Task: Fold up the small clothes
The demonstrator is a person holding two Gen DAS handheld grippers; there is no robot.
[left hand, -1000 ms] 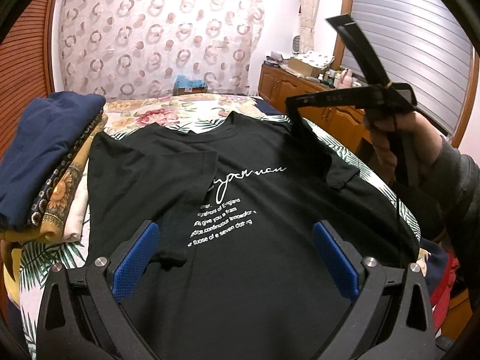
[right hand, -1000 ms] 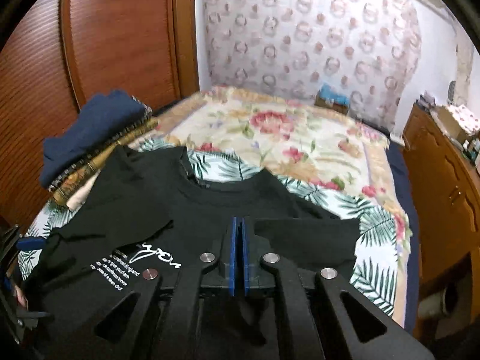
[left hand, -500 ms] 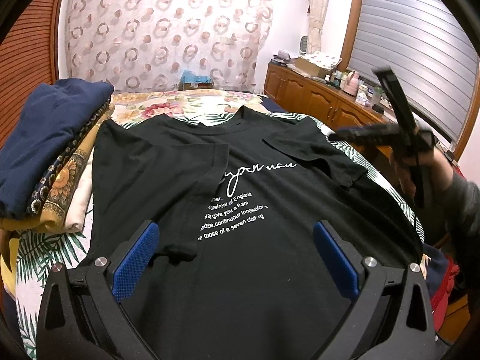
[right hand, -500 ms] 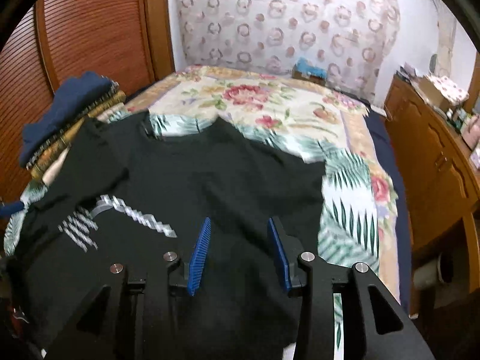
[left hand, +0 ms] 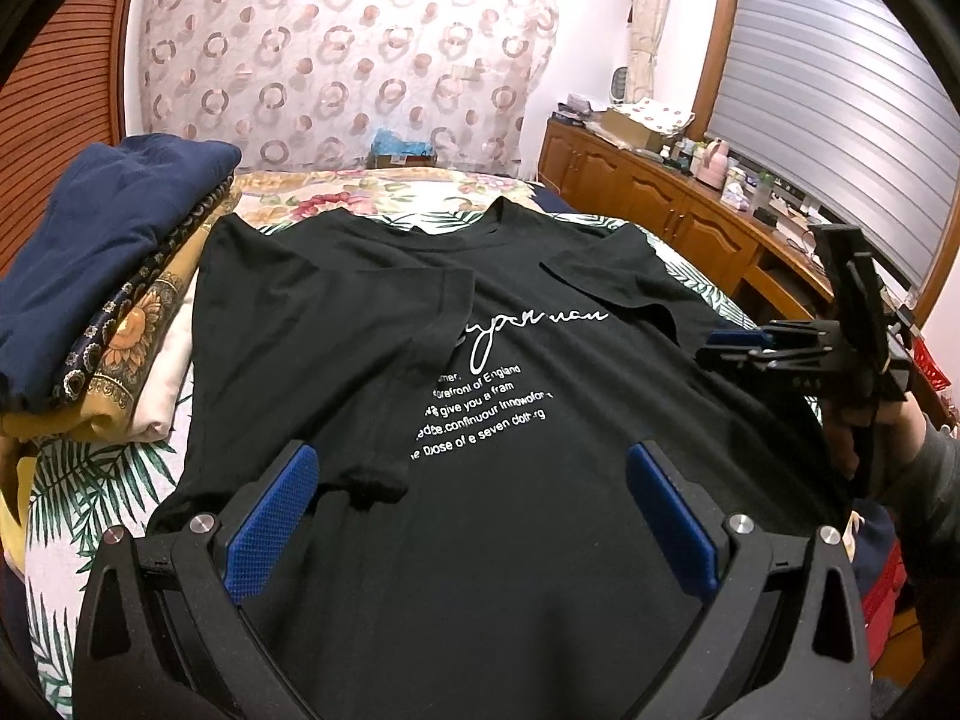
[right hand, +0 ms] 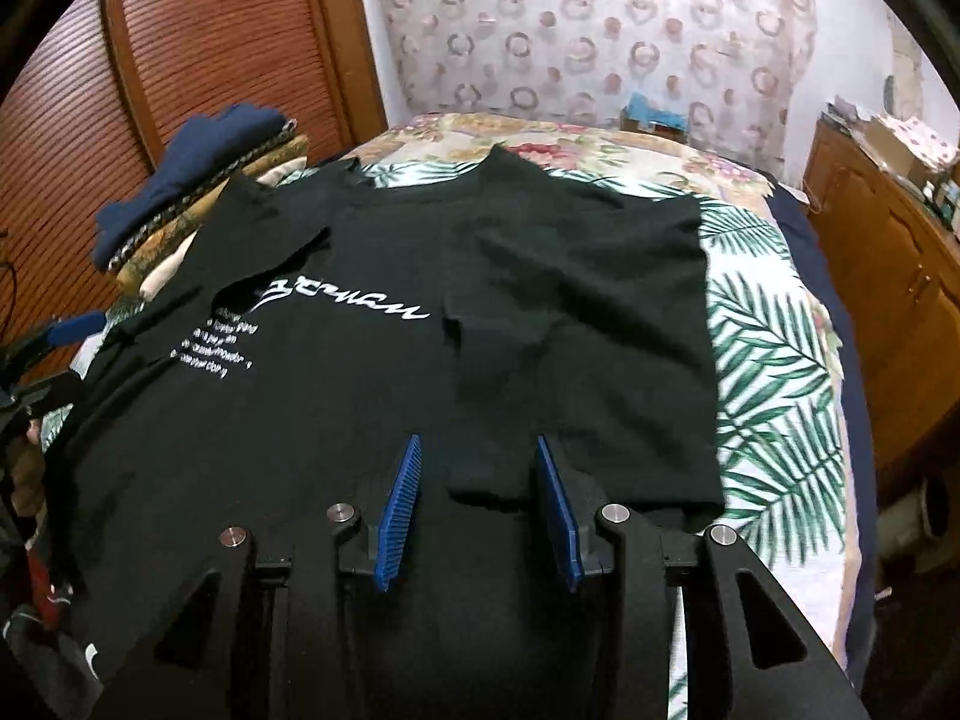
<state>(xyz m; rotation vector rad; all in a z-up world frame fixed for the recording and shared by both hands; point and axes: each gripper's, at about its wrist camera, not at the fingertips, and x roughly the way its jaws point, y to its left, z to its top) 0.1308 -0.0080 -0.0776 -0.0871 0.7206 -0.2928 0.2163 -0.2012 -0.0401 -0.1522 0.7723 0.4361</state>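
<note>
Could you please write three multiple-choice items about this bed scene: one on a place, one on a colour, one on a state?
1. Where is the pile of folded clothes in the left wrist view?
A. left of the black T-shirt
B. on the wooden cabinet
C. on top of the T-shirt

2. What colour is the print on the black T-shirt?
A. red
B. white
C. yellow

3. How do the sleeves of the T-shirt lie?
A. spread out sideways
B. hanging off the bed
C. folded in over the chest

Answers:
1. A, the pile sits on the bed along the shirt's left edge.
2. B, the script and the small lines below it are white.
3. C, both sleeves lie across the front, either side of the print.
</note>
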